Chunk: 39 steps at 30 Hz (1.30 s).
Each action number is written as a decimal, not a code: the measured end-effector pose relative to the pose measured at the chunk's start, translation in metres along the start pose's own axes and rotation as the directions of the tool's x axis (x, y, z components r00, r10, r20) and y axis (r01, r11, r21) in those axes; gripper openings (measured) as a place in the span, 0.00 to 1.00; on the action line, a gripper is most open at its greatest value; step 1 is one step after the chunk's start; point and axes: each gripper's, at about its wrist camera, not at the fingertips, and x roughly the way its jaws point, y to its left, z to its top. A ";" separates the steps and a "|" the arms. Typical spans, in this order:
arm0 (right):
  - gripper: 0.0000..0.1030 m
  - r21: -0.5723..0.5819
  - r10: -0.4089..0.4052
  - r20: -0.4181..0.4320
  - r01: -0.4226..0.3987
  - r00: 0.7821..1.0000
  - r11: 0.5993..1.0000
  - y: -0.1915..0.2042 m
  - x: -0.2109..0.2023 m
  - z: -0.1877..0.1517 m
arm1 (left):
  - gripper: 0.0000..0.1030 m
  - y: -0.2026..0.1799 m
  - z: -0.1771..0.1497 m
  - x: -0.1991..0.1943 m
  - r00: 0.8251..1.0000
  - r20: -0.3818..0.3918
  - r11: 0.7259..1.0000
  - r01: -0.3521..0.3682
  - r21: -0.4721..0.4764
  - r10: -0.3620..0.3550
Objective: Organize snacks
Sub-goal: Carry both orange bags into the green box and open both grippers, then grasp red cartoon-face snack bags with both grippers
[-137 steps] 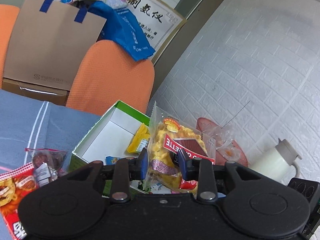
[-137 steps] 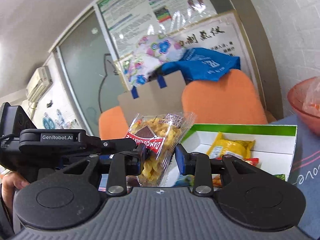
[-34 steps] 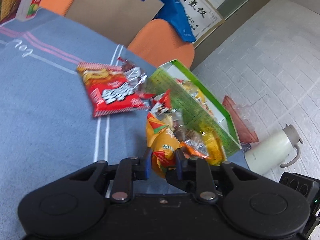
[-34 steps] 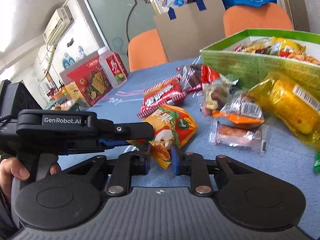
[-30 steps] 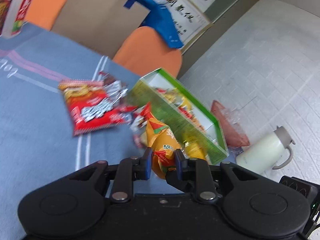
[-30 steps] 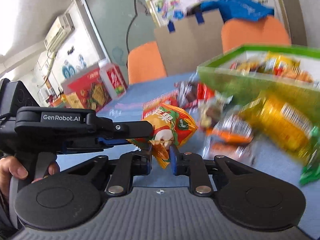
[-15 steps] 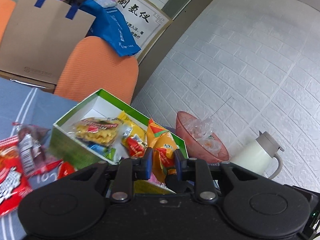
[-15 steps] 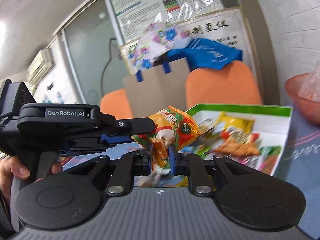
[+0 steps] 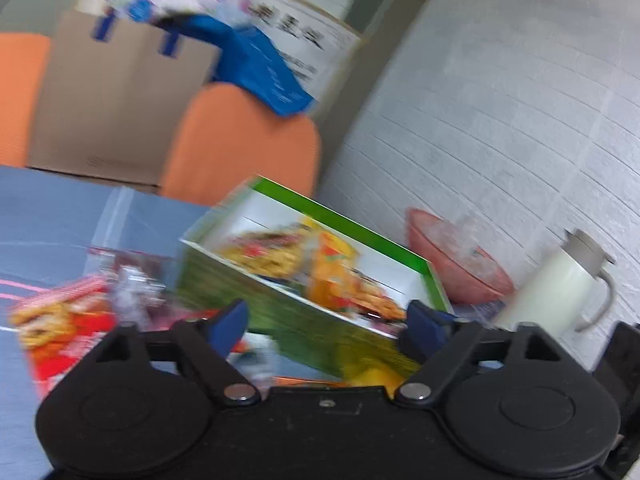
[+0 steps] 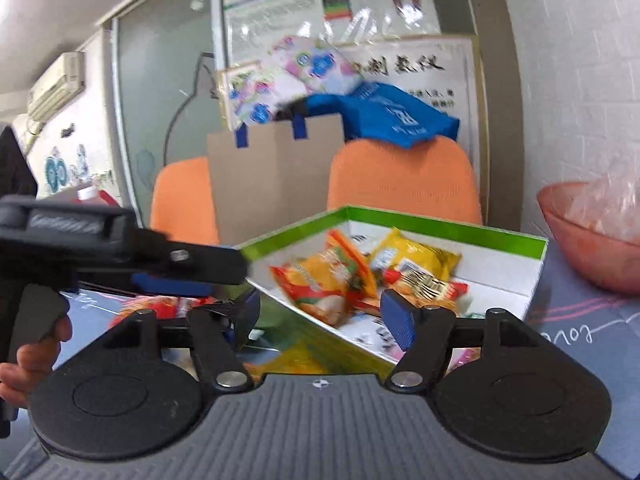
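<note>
Both your grippers, left [image 9: 326, 320] and right [image 10: 320, 312], had just sprung wide apart, nothing between the fingers. Orange snack bag [image 10: 324, 280] lay inside the green box [image 10: 440, 227], just ahead of them.

You have just opened both sets of jaws wide: your left gripper [image 9: 326, 322] and your right gripper [image 10: 320, 316] no longer pinch the orange snack bag [image 10: 326, 280], and nothing sits between their pads. That bag, carried up from the blue tablecloth [image 9: 44, 216] a second ago, now lies inside the green box [image 10: 452, 232], against its near wall.
</note>
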 end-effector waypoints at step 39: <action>1.00 0.119 0.326 -0.298 -0.304 0.897 0.945 0.109 -0.004 -0.053 | 0.79 0.081 -0.079 -0.096 0.990 -0.141 0.953 -0.029 -0.303 -0.015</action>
